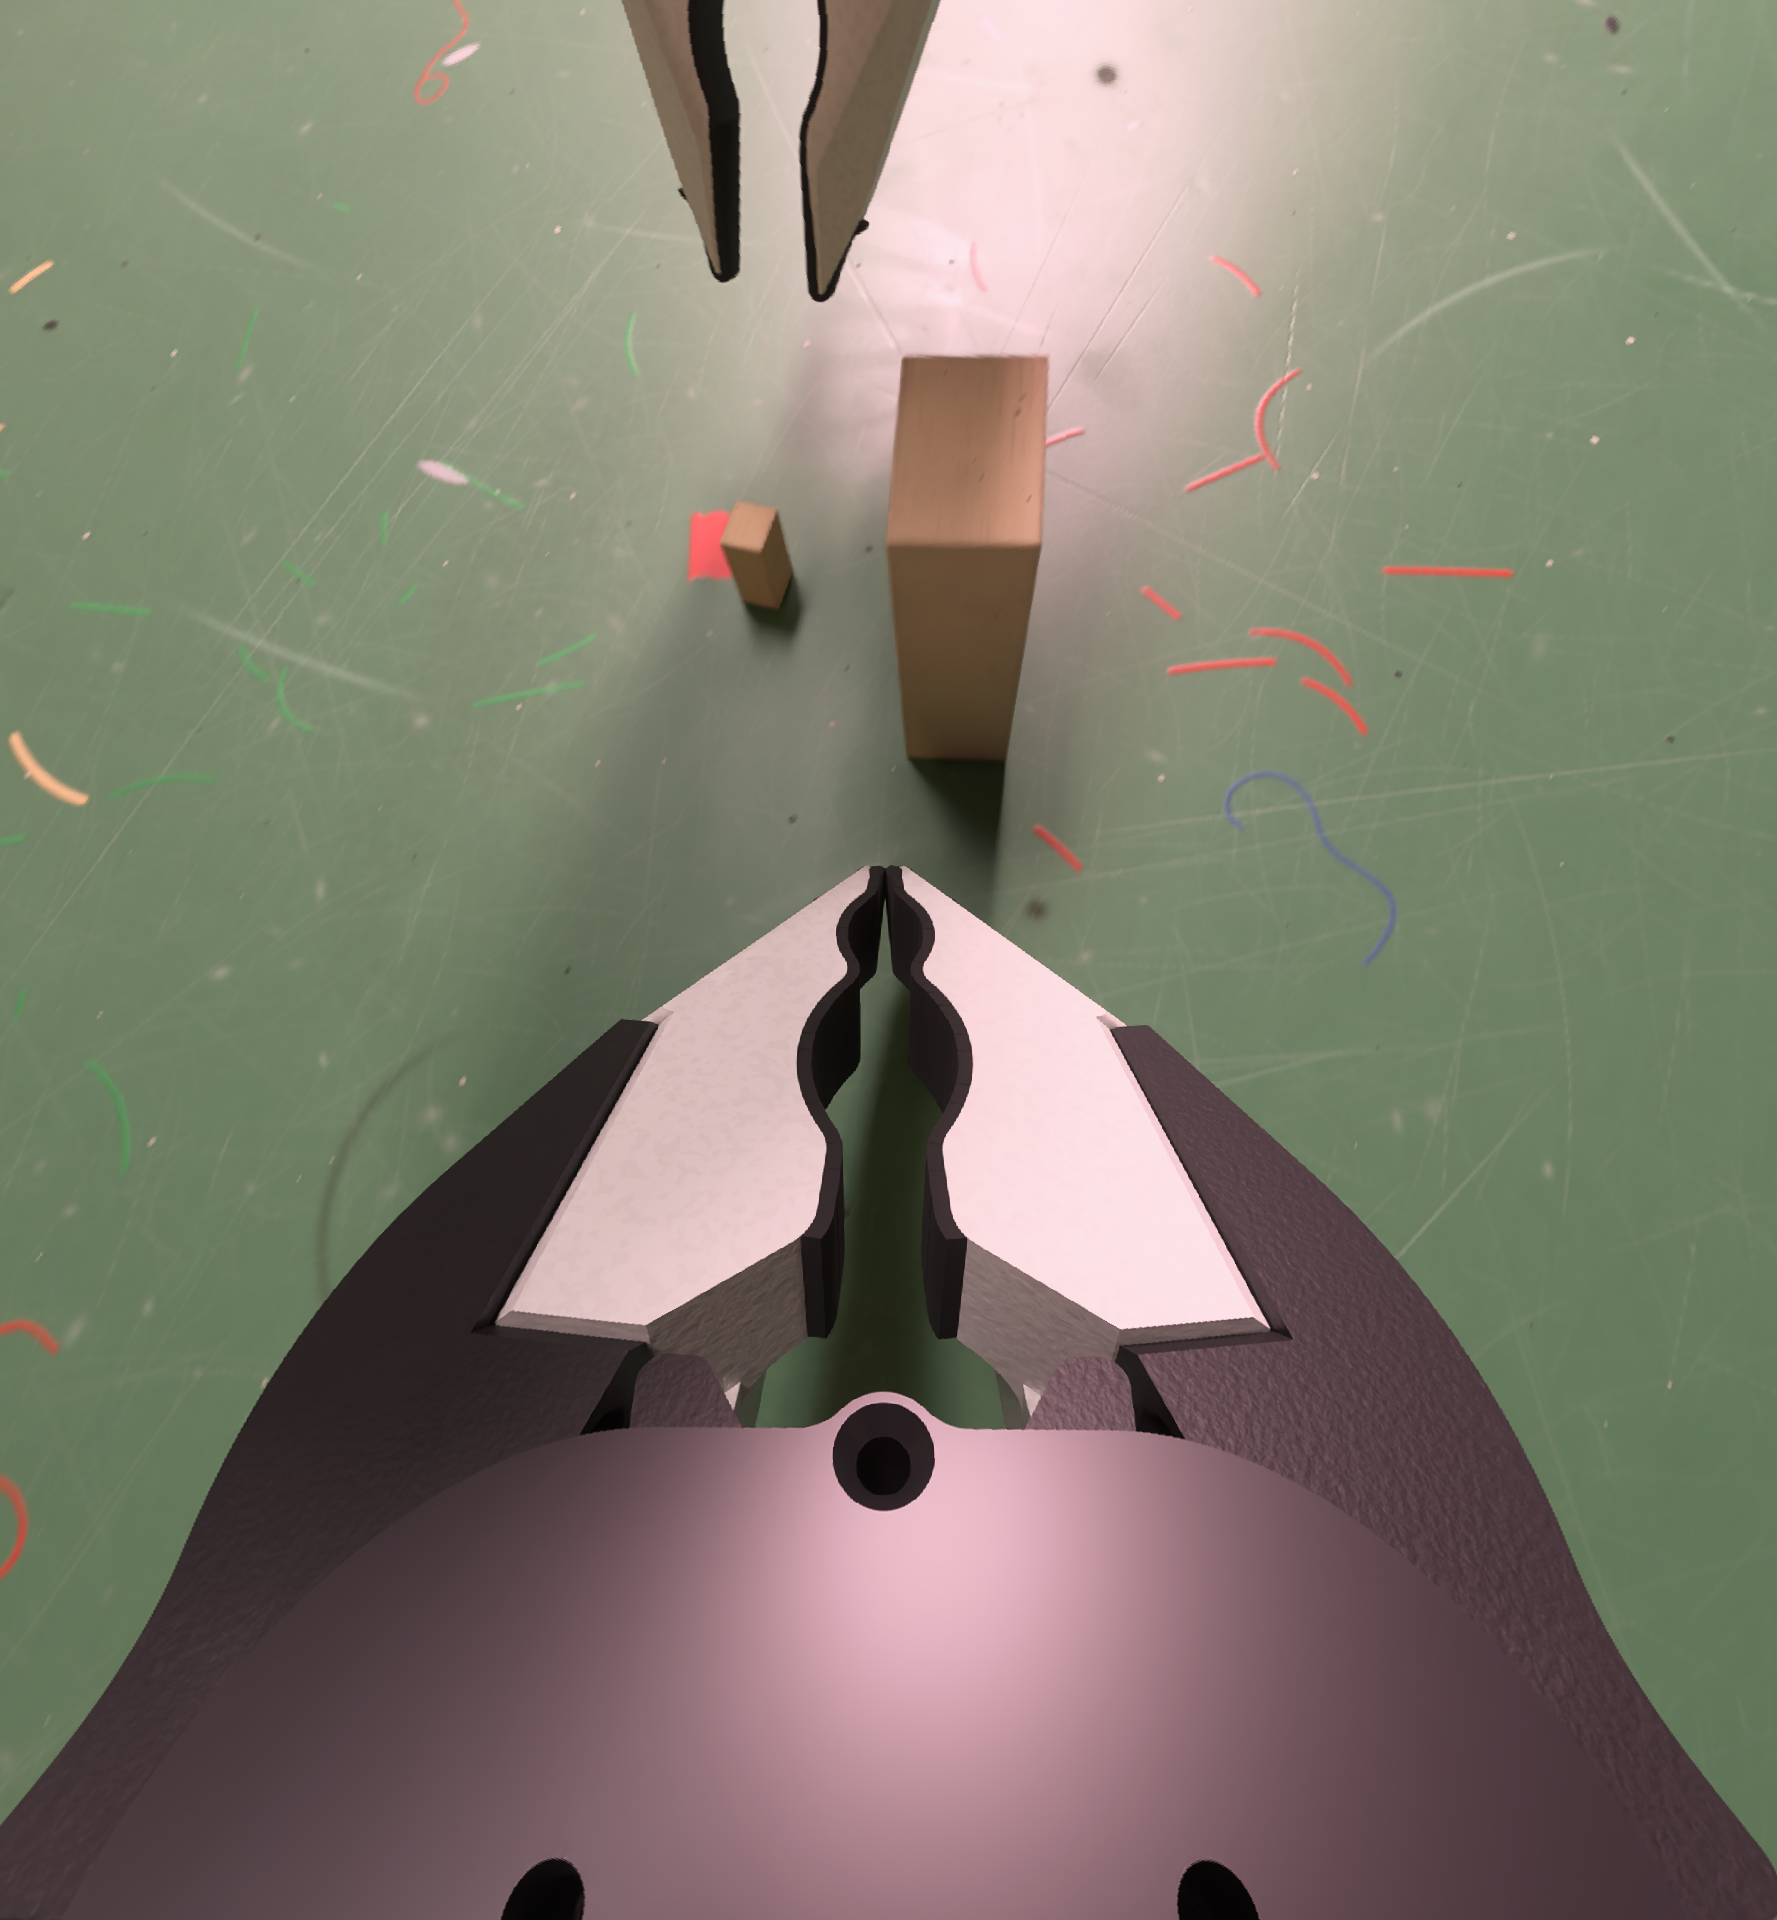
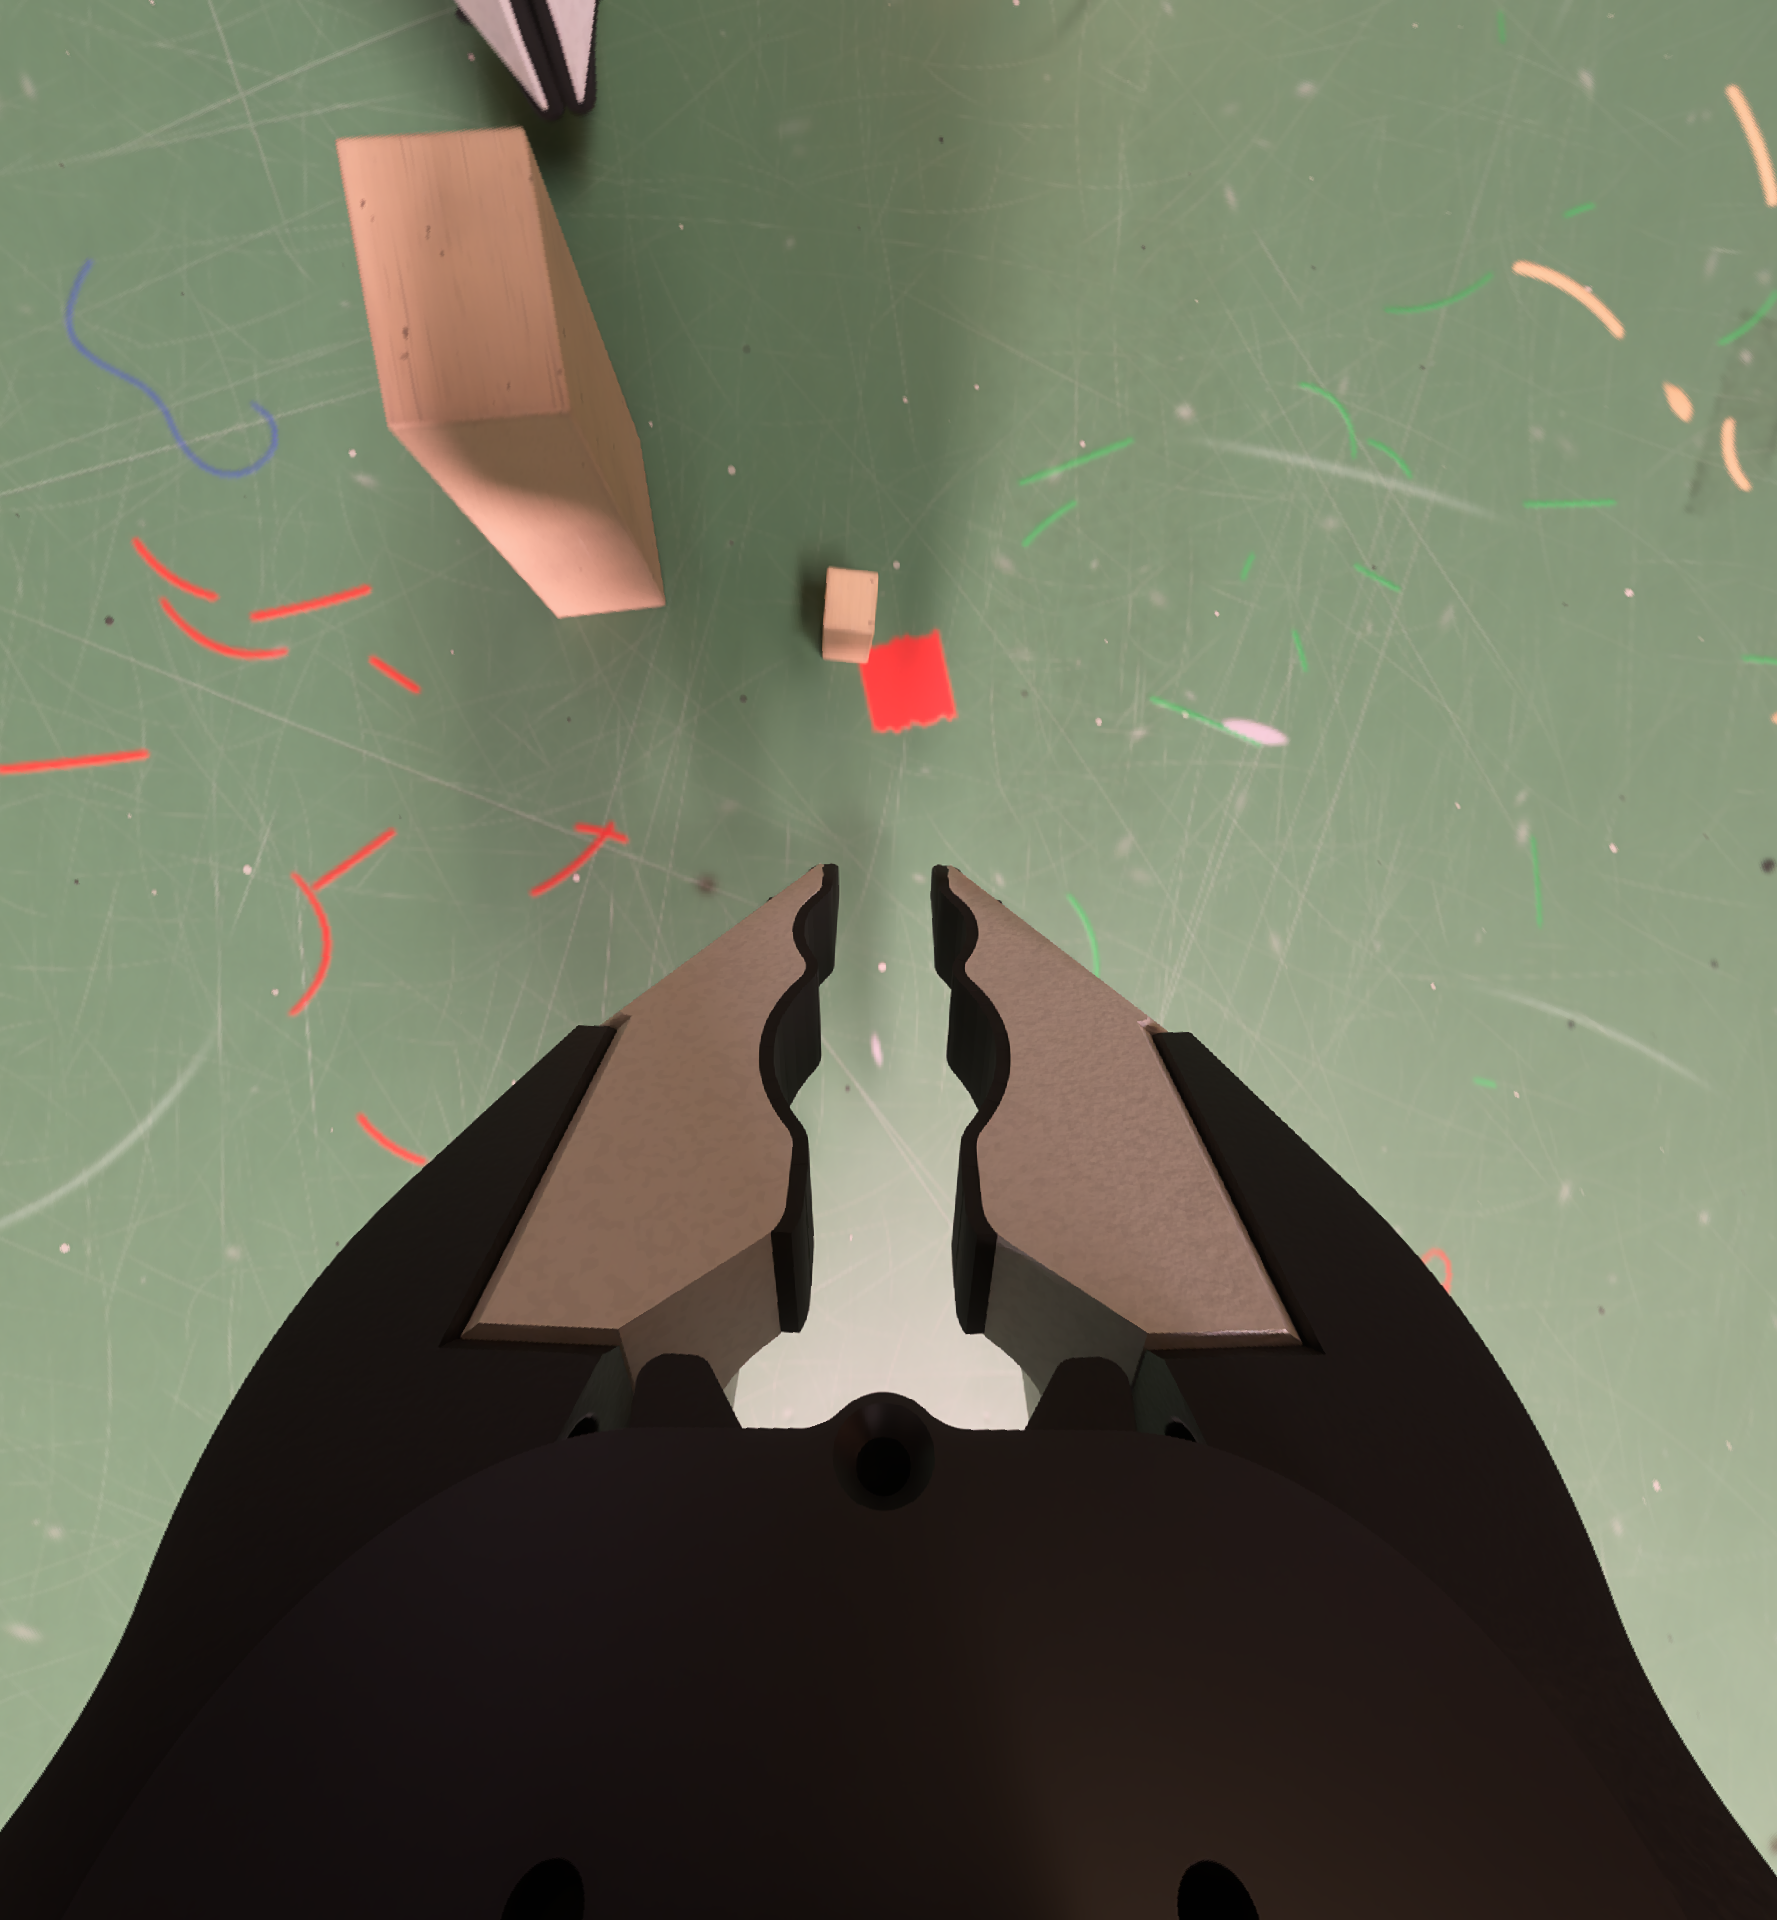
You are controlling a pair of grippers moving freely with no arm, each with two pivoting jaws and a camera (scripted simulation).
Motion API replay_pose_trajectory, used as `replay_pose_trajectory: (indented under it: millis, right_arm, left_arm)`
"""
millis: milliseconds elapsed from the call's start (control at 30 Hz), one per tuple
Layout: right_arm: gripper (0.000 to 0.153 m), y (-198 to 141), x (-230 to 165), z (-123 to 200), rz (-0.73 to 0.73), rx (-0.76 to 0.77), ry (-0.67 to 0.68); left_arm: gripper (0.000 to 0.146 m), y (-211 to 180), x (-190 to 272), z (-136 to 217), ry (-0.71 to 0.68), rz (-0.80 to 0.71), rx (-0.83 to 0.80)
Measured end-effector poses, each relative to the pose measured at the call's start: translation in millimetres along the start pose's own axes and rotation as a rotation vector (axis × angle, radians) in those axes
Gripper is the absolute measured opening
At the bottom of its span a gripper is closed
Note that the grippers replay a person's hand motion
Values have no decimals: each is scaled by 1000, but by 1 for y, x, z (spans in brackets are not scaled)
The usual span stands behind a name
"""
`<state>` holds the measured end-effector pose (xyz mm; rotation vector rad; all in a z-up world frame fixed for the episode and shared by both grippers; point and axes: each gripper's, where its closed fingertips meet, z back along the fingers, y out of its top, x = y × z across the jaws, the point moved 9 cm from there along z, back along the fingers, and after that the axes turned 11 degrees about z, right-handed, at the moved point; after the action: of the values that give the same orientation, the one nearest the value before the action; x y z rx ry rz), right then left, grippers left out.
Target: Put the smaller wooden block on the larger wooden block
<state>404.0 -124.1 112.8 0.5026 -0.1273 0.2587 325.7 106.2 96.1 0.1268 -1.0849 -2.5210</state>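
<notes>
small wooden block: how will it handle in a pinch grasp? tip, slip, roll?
The smaller wooden block looks rigid with flat faces, so it is unlikely to roll. It stands taller than wide, so a nudge from one fingertip could tip it. The right gripper is open, its gap looking wide enough; smooth wood may slip if pinched off-centre.

two wooden blocks (image 1: 965, 551) (image 1: 757, 553), two grippers (image 1: 882, 873) (image 2: 884, 873), one red patch (image 2: 907, 684).

Both the smaller wooden block (image 2: 850, 613) and larger wooden block (image 2: 494, 343) were pale tan, beside a red square patch (image 2: 907, 684) on the scratched green tabletop (image 2: 1279, 935) streaked with coloured squiggles.
</notes>
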Motion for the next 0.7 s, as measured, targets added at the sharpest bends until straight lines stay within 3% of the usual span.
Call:
replay_pose_trajectory:
  millis: [433,700]
  right_arm:
    - [23,37,0,-44,-41,9,-18]
    - [10,36,-1,-45,-78,27,-4]
  left_arm:
    - [0,-18,-13,19,2,15,-16]
    - [0,-16,-10,18,5,2,-13]
